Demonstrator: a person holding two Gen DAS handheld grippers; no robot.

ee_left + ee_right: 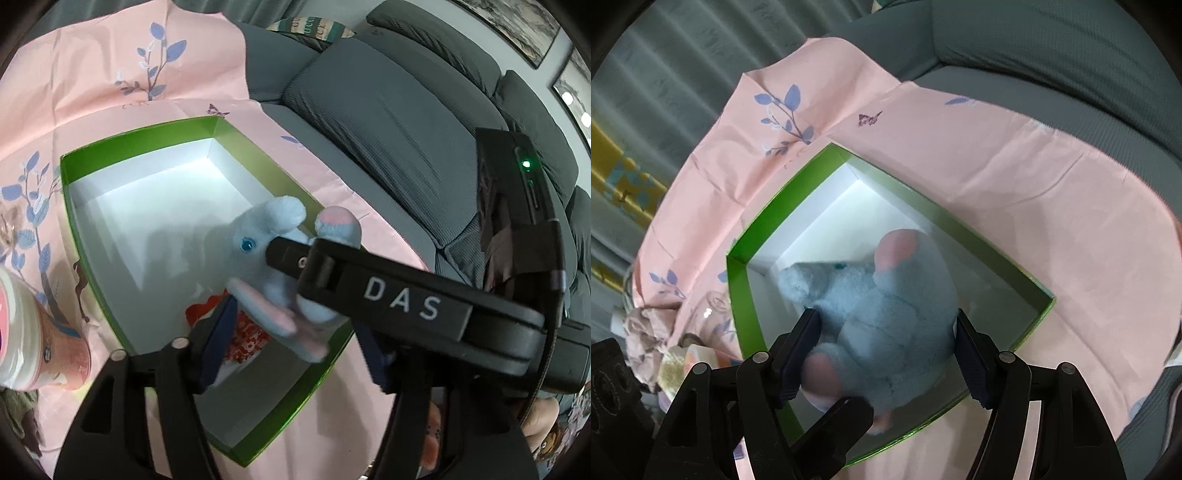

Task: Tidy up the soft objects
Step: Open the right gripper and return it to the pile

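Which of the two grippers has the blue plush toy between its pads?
The right gripper: the blue plush toy fills the gap between its pads, over the green box. The left gripper reaches in beside the toy, its jaws open.

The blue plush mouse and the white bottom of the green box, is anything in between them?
Mostly bare white floor. In the left wrist view a red-and-white patterned thing shows just under the blue plush mouse inside the green box.

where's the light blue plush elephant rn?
Both wrist views show the light blue plush elephant between the right gripper's fingers, over the open green cardboard box on the pink floral cloth.
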